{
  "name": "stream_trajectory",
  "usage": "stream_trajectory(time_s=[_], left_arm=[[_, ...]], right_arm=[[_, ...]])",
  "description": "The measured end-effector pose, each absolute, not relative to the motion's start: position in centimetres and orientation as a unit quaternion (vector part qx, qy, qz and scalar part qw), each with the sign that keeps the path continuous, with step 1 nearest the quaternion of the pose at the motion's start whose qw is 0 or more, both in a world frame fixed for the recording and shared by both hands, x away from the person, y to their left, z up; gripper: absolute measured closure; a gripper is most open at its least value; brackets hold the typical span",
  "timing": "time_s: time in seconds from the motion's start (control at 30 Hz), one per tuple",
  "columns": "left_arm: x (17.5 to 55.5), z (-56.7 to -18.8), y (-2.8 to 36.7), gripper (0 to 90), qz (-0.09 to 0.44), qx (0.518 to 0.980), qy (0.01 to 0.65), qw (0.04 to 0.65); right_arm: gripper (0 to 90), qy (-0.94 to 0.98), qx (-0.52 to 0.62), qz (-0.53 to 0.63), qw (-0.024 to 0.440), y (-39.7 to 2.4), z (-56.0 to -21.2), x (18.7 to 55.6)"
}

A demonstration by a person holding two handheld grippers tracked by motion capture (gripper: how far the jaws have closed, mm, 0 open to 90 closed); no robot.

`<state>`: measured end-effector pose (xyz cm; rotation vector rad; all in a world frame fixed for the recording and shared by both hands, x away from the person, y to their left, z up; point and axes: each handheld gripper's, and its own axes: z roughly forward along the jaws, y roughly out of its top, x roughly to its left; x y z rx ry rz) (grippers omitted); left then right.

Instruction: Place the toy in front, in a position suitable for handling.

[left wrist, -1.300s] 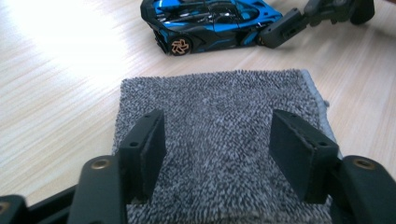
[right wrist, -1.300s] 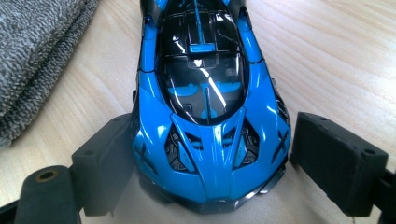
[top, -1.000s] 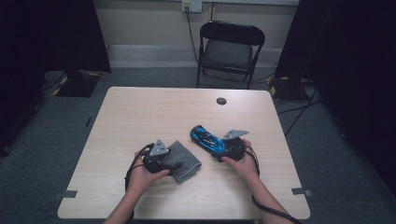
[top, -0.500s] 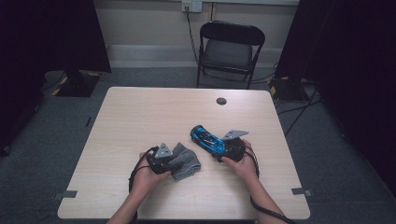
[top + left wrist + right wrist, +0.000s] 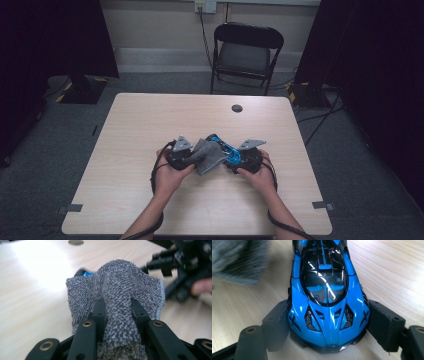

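the left tool (image 5: 196, 156) has its jaws clamped on a bunched fold of the grey, nubbly terry cloth (image 5: 117, 290); they have just been closing, and the fabric is pinched between them (the rest of it bulges out ahead of the jaws). the right tool (image 5: 235, 159) grips the glossy blue toy sports car with a black canopy (image 5: 328, 290) by its two flanks, jaws spread to the car's width and pressing on each side.

the relation that matters: the car lies just beyond the cloth's far edge as seen from the left tool, off to that tool's right, with a sliver of blue showing past the fabric in the left gripper view. its long axis runs straight away from the right tool, over the pale wood tabletop (image 5: 150, 125). in the high view the cloth drapes against the car's left side, touching or nearly so.

judging from this, the coming move is a wipe, and the left hand has little way to go: the cloth needs to travel toward the right tool and along the car's length, while the right tool holds the car in place.
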<state>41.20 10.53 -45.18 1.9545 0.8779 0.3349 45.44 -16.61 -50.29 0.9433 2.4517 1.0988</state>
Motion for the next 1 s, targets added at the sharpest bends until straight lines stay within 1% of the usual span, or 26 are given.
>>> stream_trajectory(time_s=[0.07, 0.1, 0.13, 0.2, 0.27, 0.4, 0.73, 1.0], left_arm=[[42.4, -44.7, 8.4, 70.7, 0.14, 0.795, 0.353, 0.473], [42.4, -44.7, 8.4, 70.6, 0.14, 0.795, 0.353, 0.473], [43.2, -44.6, 7.0, 70.5, 0.135, 0.799, 0.351, 0.469], [43.5, -44.6, 6.3, 70.4, 0.14, 0.802, 0.345, 0.467], [44.3, -44.7, 4.5, 70.2, 0.147, 0.816, 0.334, 0.448], [44.7, -45.2, 3.1, 69.9, 0.142, 0.83, 0.323, 0.432], [44.8, -45.8, 2.7, 69.6, 0.15, 0.842, 0.313, 0.412], [44.8, -46.0, 2.6, 69.6, 0.151, 0.845, 0.31, 0.408]], right_arm=[[24.7, 0.852, 0.328, 0.382, 0.146, -16.6, -50.3, 45.4], [24.7, 0.852, 0.328, 0.382, 0.146, -16.6, -50.3, 45.4], [24.7, 0.852, 0.328, 0.382, 0.146, -16.6, -50.3, 45.4], [24.7, 0.852, 0.328, 0.382, 0.146, -16.6, -50.3, 45.4], [24.7, 0.852, 0.328, 0.382, 0.146, -16.6, -50.3, 45.4], [24.7, 0.852, 0.328, 0.382, 0.146, -16.6, -50.3, 45.4], [24.7, 0.852, 0.328, 0.382, 0.146, -16.6, -50.3, 45.4], [24.7, 0.852, 0.328, 0.382, 0.146, -16.6, -50.3, 45.4]])
